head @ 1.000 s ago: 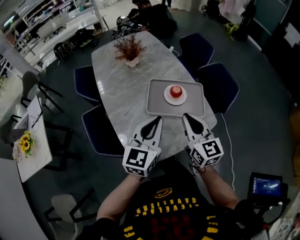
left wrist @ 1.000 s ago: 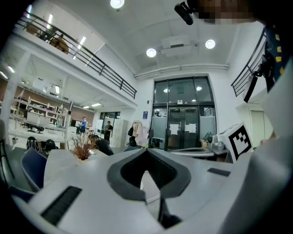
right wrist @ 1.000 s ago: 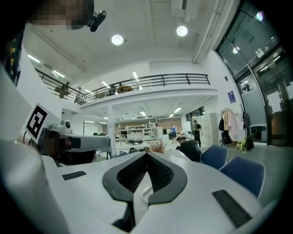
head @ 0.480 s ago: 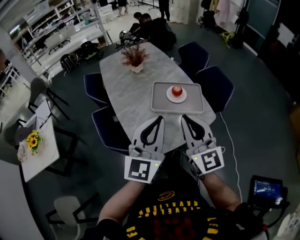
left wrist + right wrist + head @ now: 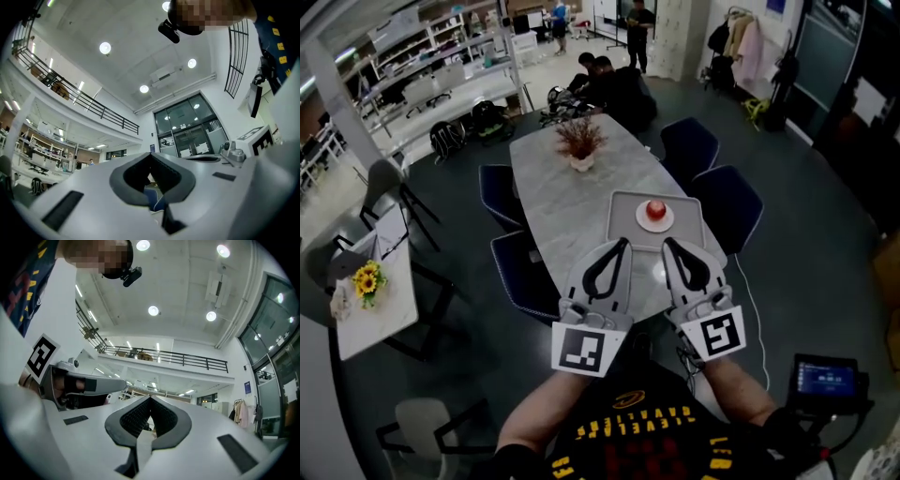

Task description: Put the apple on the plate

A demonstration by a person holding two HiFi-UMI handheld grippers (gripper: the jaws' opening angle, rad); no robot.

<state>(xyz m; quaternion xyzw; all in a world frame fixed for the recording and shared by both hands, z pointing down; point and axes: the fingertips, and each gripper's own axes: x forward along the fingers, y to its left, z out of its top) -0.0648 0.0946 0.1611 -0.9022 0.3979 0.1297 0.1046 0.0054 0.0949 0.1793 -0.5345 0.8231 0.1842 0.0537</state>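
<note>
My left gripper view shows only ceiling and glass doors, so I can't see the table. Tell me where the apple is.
Observer: In the head view, the apple sits on the plate.
Operator: Say what the plate rests on.
Observer: A grey tray at the near end of the table.
Operator: Report the right gripper.
Observer: The right gripper is shut, with nothing between its jaws.

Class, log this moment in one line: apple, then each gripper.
apple: on plate, in tray | left gripper: shut, empty | right gripper: shut, empty | task: looks done
</note>
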